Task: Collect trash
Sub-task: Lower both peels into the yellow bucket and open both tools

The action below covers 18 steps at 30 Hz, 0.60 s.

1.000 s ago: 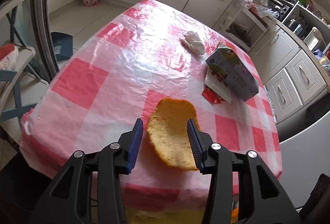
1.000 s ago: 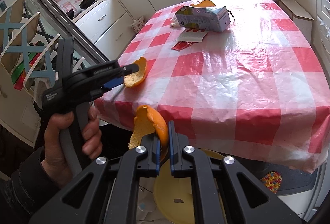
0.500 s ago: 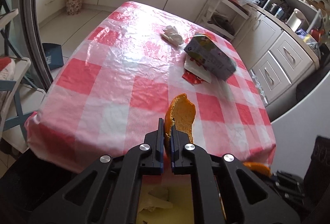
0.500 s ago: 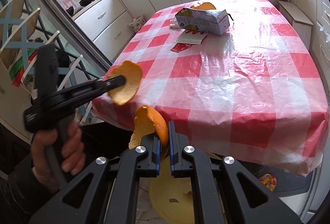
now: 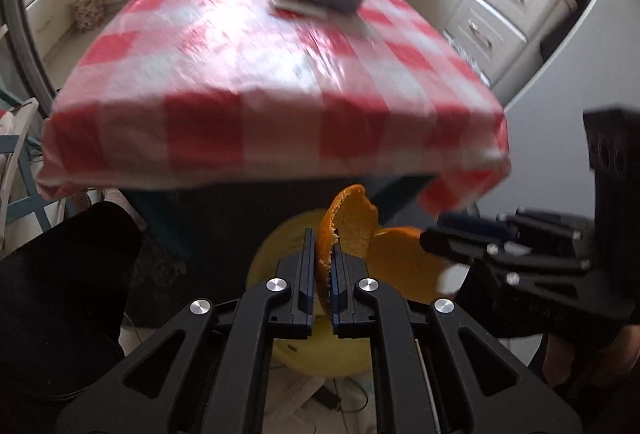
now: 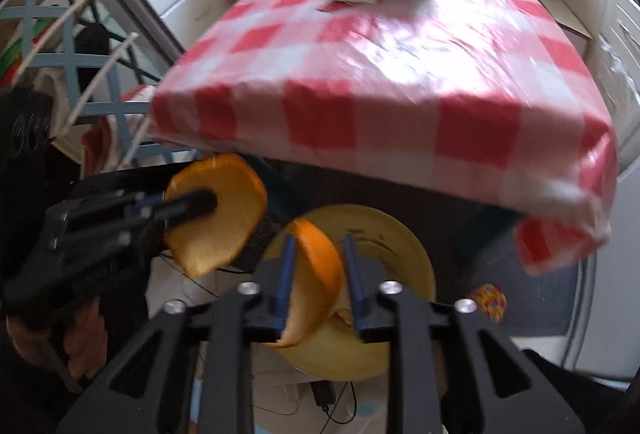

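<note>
- Left gripper (image 5: 321,274) pinches an orange peel (image 5: 352,226) at its edge (light, stiff, curved).
- Right gripper (image 6: 318,274) is opening; second peel (image 6: 316,274) loose at six o'clock, above the yellow bin (image 6: 404,246).

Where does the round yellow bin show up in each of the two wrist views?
Left wrist view: the round yellow bin sits low at centre, mostly hidden behind the left tool and its orange peel.
Right wrist view: low centre, its rim right of the right tool.
Shared landmark: the red-and-white checked tablecloth above the bin.
</note>
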Tool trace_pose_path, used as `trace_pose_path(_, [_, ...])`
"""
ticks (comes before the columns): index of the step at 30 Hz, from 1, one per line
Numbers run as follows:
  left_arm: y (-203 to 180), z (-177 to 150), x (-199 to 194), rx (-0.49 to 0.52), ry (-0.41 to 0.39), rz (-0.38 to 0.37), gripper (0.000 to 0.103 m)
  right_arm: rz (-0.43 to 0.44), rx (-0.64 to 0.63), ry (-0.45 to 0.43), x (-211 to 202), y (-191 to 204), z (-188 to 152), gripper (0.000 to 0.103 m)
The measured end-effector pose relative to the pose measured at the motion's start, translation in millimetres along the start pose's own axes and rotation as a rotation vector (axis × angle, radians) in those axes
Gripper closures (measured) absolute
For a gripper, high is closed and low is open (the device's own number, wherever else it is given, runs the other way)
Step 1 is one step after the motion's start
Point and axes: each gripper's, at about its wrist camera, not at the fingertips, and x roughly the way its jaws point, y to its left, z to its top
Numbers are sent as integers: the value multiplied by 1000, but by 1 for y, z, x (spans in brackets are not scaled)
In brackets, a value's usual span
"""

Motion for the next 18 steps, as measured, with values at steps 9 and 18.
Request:
trace_pose_path(9, [-9, -19, -19, 41, -51, 55, 57, -8, 112, -86, -14, -17, -5, 58])
trace_pose_path(18, [-13, -23, -57, 67, -224, 188, 35, 6, 152, -133, -14, -15, -8, 52])
